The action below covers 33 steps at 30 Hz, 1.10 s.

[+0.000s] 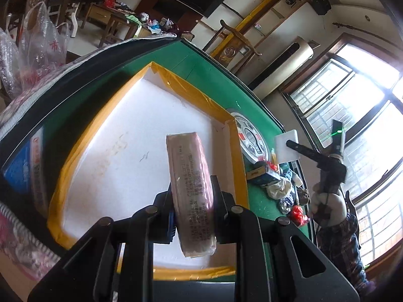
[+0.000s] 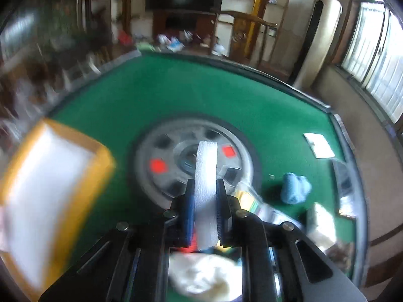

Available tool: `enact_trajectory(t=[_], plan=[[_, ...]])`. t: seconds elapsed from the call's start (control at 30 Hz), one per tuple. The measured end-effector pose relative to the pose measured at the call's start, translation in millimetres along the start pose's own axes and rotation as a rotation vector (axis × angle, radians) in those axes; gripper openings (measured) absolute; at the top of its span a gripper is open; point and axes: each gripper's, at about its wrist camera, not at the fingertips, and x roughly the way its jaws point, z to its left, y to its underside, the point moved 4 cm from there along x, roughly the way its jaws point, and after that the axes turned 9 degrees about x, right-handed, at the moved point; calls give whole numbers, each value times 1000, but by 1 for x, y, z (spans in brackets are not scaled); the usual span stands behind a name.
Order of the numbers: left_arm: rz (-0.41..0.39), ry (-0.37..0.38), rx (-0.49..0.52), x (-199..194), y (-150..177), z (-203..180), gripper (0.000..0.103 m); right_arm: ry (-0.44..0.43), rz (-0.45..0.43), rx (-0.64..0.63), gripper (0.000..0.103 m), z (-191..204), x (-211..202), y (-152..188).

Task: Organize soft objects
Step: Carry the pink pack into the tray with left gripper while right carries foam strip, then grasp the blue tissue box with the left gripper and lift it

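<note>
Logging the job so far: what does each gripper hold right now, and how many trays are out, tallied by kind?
Pink wrapped packs: 1, the pink pack clamped in the left gripper
White foam pieces: 1, the white foam piece clamped in the right gripper
Yellow-edged trays: 1, the tray, nothing lying in it
Total: 3

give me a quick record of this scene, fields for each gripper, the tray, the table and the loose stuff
left gripper: shut on pink packet, above the tray
right gripper: shut on white foam piece
tray: white inside, yellow taped rim, on the table
table: green felt, round grey centre panel
loose stuff: pile of soft items beside the tray
</note>
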Motion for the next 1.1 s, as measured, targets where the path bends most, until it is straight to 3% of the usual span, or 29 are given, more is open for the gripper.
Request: enact_trajectory(t=[0.13,0.3,0.43,0.53,0.6,0.67,0.7,0.77,0.83,0.97,1.1], plan=[[35,-12,43,28,-36,-8,19,-218,45,37,13,34,-17,-3],[78,-11,54,77,-68,-7,19,-474,157,100,13,86,-2,2],[90,-7,16,108,-80,2,19,-589,236,174,13,118,28,9],[87,-29,-19,119,-87,13,28,-617,278,220,13,128,52,11],[87,-2,-66,119,-88,20,47,-602,294,218,13,133,63,12],[73,32,-99,112,-88,23,55,-545,292,197,19,136,68,14],[67,34,-101,108,-87,23,56,-508,281,179,23,136,68,15],[54,25,-102,99,-86,24,58,-456,252,136,47,139,60,14],[44,21,-110,87,-84,23,59,-436,224,112,56,138,53,12],[18,-5,-107,66,-79,19,61,-418,182,94,56,130,33,8],[4,-11,-111,51,-72,11,62,-343,102,29,56,120,6,7]])
